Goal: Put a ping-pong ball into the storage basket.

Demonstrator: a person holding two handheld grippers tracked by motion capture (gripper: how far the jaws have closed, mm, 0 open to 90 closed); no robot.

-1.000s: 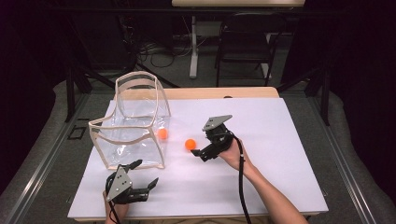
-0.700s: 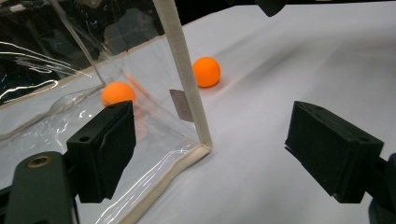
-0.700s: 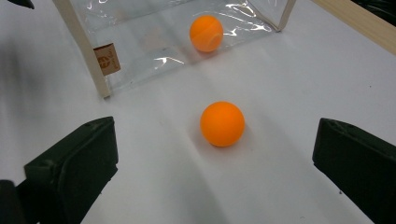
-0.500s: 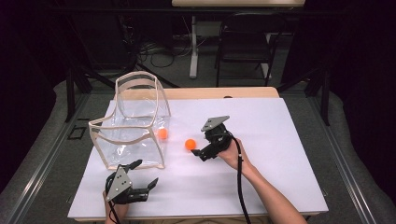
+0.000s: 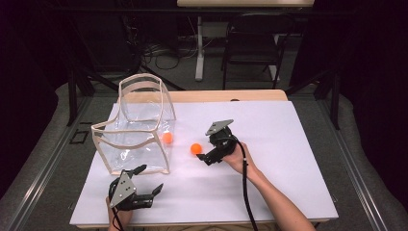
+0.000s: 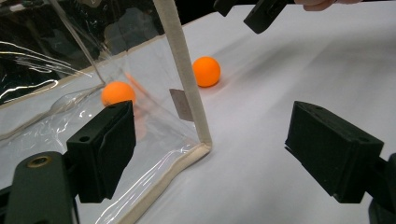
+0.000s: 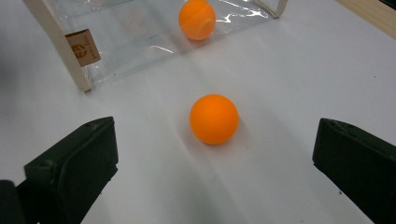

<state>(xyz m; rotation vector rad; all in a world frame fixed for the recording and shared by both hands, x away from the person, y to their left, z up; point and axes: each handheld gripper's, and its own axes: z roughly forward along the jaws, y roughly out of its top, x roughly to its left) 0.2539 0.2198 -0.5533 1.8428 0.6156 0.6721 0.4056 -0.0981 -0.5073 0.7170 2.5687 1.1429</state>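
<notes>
**Two orange balls and a see-through bag**

The right gripper (image 5: 206,155) sits on the white surface (image 5: 288,159), held by a hand (image 5: 235,156). Its fingers (image 7: 74,163) are spread wide, and they hold nothing. An orange ball (image 7: 214,119) lies on the surface just in front of them, between the two fingers but not touching either one. In the high view this ball (image 5: 196,148) is just left of the gripper.

A second orange ball (image 7: 197,18) lies farther off, at the clear bag (image 5: 137,139). In the left gripper view it shows through the clear plastic (image 6: 118,93). I cannot tell if it is inside the bag or right behind it.

The clear bag stands on the left part of the surface. It has a cream cloth edge (image 6: 184,70) all round. A small tan label (image 7: 83,47) is sewn to one edge. It has a round mark and some tiny writing, but the words are too small to read.

The left gripper (image 5: 150,185) lies near the front edge of the surface, just in front of the bag. Its fingers (image 6: 105,149) are wide apart and hold nothing. One finger looks over the bag's clear side, and the other is over the bare white surface.
</notes>
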